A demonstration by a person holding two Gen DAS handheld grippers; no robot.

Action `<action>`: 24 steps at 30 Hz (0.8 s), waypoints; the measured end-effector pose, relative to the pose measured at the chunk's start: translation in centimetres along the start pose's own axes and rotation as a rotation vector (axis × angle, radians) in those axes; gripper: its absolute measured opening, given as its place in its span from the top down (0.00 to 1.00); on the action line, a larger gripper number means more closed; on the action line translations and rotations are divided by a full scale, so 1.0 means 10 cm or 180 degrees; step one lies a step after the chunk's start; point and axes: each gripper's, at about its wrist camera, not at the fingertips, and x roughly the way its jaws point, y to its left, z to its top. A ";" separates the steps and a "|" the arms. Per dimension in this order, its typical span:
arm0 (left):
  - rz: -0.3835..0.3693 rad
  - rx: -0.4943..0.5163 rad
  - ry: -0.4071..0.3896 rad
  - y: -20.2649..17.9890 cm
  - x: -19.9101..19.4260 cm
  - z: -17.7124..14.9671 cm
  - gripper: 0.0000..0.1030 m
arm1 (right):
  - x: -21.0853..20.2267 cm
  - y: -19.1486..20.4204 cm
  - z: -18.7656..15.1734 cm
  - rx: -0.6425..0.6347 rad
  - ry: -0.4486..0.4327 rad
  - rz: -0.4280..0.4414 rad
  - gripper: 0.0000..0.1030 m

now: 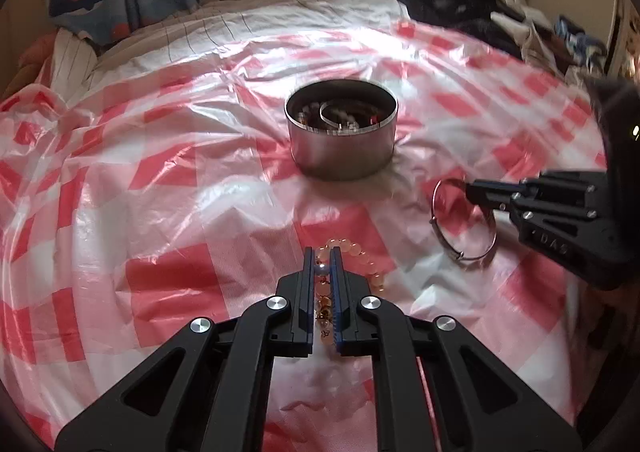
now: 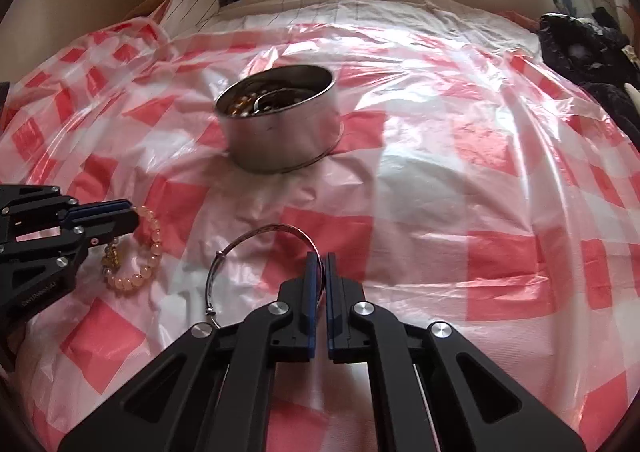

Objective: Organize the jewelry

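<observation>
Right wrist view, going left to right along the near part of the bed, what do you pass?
Left gripper closed on the peach beaded bracelet → thin silver metal bangle → right gripper closed on that bangle's rim.

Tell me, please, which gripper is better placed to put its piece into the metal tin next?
Probably the left gripper. It is shut on the beaded bracelet, and the metal tin stands straight ahead of it. The right gripper is shut on the silver bangle, but its tin lies off to the left.
</observation>
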 end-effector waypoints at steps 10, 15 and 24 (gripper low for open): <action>0.0036 -0.0481 0.0138 0.28 0.15 -0.05 0.70 | -0.01 -0.15 0.02 0.0268 -0.0076 -0.0003 0.56; 0.0166 -0.0299 0.0207 0.21 0.21 -0.06 0.57 | 0.09 -0.10 -0.01 0.0150 0.0070 -0.0068 0.49; 0.0462 0.0072 0.0333 0.15 0.23 -0.05 0.90 | 0.05 -0.09 -0.02 0.0131 0.0033 -0.0009 0.95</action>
